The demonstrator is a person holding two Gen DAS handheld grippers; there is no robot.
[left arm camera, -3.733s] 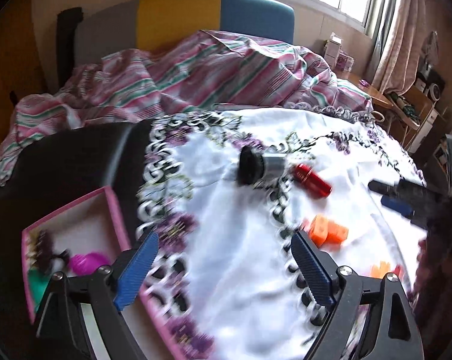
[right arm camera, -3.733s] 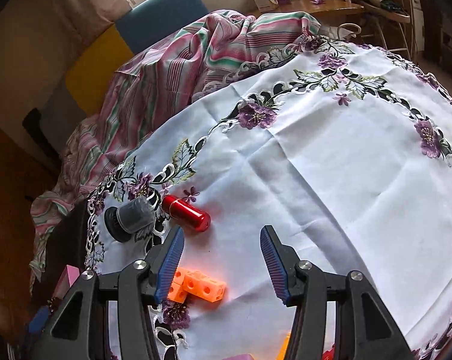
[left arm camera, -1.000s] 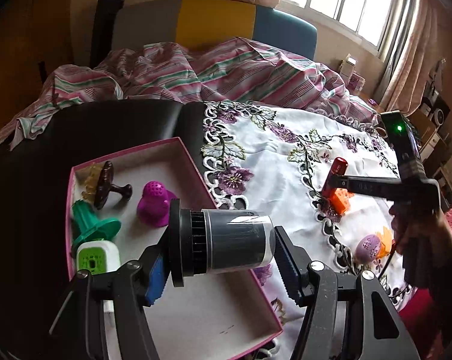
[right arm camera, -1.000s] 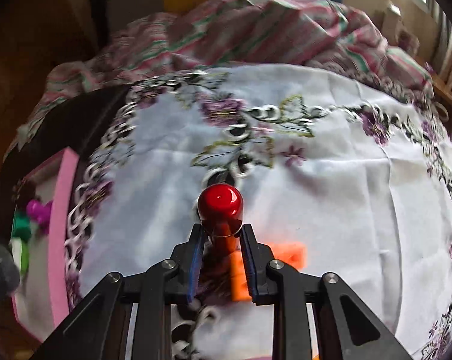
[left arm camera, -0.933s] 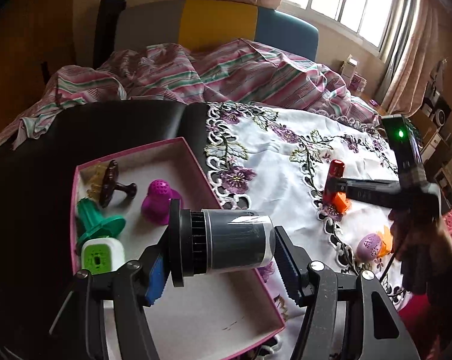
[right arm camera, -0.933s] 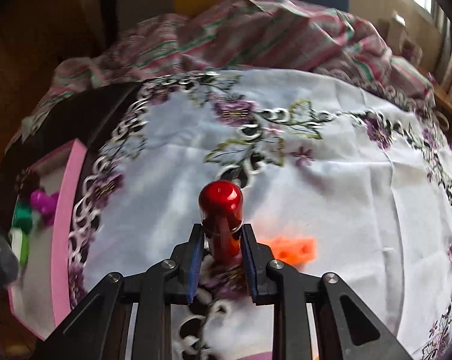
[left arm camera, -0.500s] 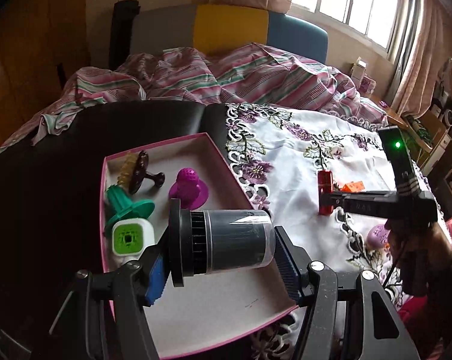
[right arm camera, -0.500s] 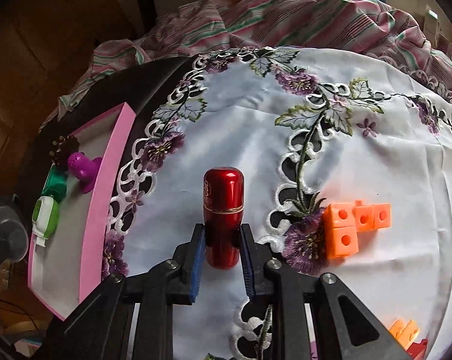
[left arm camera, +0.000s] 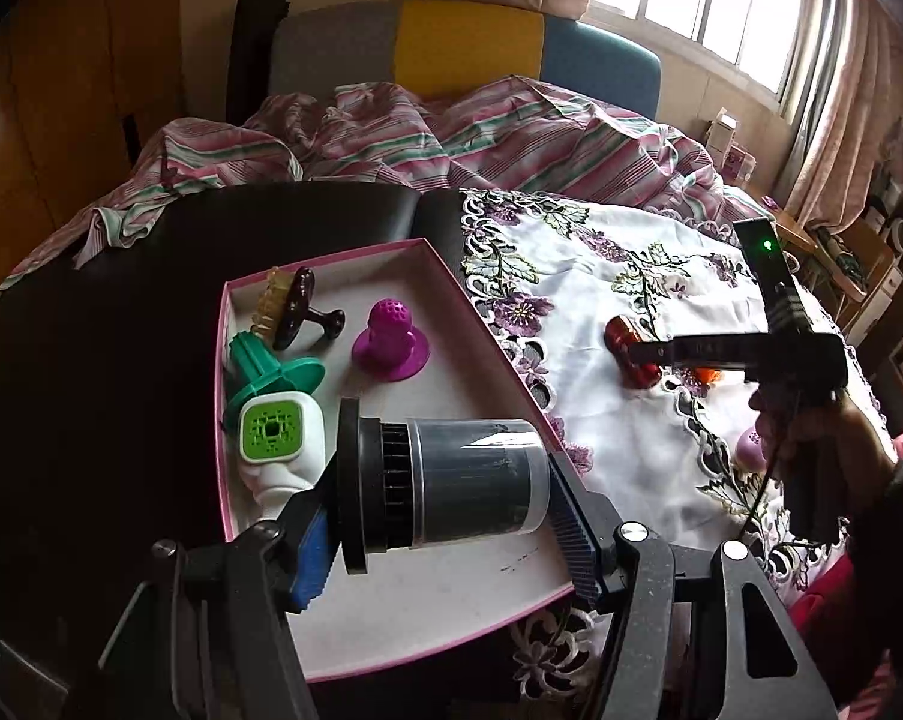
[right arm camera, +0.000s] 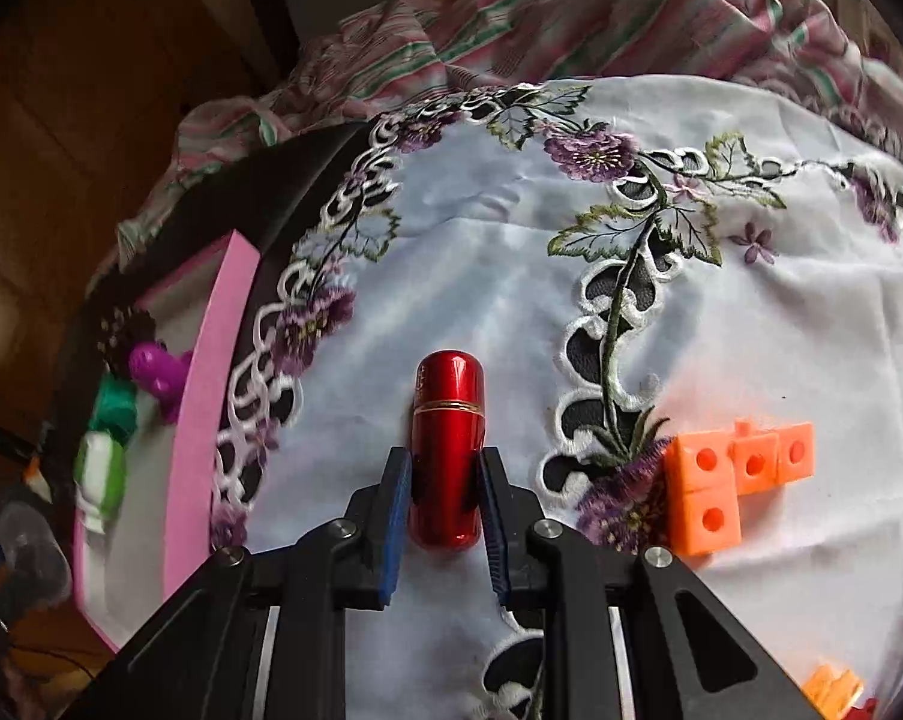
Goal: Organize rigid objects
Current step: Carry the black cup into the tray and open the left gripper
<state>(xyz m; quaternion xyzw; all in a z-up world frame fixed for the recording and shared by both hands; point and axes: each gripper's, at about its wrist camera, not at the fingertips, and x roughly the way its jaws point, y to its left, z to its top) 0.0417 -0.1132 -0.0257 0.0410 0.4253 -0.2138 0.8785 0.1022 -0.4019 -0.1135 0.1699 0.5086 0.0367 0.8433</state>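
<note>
1. Grey jar, black ribbed lid to the left: held lying on its side between the blue pads of the left gripper, jaws clamped on its two ends. It hangs over the open floor of the pink box, near the front half (likely so it can go down where nothing else sits).
2. Box contents sit toward the far left end: brown knob, purple stopper, green funnel-shaped piece, white-and-green gadget. All apart from the jar.
3. Red tube: pinched low on its body by the right gripper, jaws nearly together on it, rounded cap pointing away from the camera. It is above the white embroidered cloth, between the box wall and the orange blocks. Whether it touches the cloth, cannot tell.
4. Judgement: both pieces are bound for the box; the jar looks closer to being set down, the tube has the box wall yet to cross.
5. Pose, left: gripper tilted steeply down over the box, fingers level with each other.
6. Pose, right: seen from the left camera, the right hand holds its gripper reaching leftward across the cloth, angled down.
7. Orange blocks and a lilac egg-shaped piece lie on the cloth, unsorted.
</note>
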